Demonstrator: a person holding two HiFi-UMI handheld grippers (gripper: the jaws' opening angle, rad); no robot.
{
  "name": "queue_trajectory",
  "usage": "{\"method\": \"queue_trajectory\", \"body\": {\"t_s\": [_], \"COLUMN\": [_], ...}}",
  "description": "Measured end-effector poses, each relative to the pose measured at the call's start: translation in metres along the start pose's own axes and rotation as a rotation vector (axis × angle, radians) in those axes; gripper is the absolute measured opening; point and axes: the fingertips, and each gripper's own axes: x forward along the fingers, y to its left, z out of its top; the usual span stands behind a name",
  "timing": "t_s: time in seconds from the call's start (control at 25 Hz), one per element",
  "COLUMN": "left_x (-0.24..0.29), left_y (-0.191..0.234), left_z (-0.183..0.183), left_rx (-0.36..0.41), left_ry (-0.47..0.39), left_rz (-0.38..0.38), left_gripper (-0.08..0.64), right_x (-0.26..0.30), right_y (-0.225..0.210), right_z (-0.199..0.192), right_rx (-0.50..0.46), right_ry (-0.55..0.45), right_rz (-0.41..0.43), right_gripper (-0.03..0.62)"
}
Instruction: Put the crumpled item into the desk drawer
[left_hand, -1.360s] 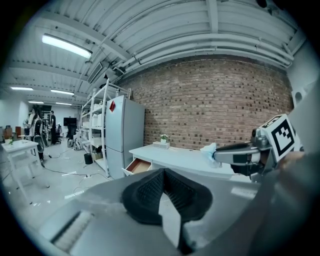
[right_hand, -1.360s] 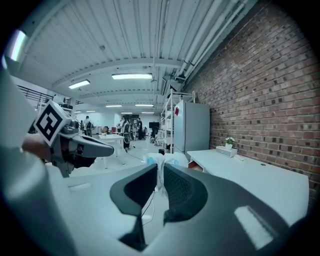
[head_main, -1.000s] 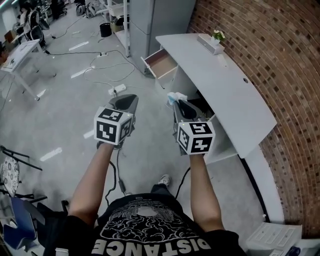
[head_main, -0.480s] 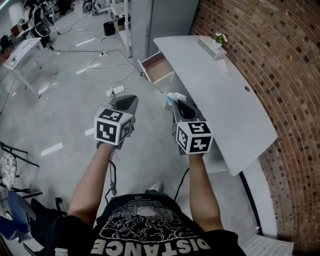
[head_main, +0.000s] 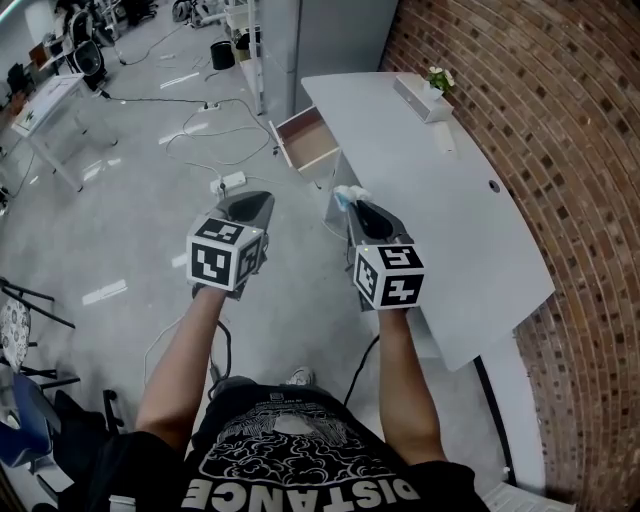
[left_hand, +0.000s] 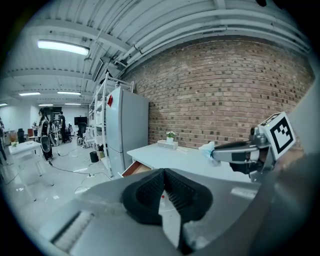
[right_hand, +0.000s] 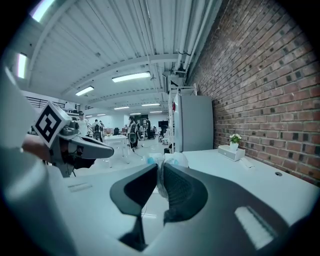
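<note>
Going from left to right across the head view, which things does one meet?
White table → left tool → open drawer → right tool holding the crumpled item → potted plant → brick wall

**Posture of arms and grippers.** I hold both arms forward, side by side, with the left forearm and the right forearm bare and roughly parallel. My left gripper points away from me and slightly down, with the left marker cube at its near end. Its jaws meet at the tips with nothing between them. My right gripper sits level with it, apart to the right, behind the right marker cube. Its jaws are clamped on the crumpled item, which juts past the tips.
</note>
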Motion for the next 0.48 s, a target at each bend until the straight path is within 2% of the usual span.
{"method": "queue_trajectory", "body": {"t_s": [0.48], "left_x": [0.020], "left_y": [-0.007], "left_z": [0.005], "left_rx": [0.007], "left_ry": [0.003], "left_rz": [0.017], "left_gripper": [0.000], "right_x": [0.005], "right_y": [-0.021], "right_z": [0.001], "right_rx": [-0.003], "right_ry": [-0.014], "right_rz": [0.022], "right_gripper": [0.046]}}
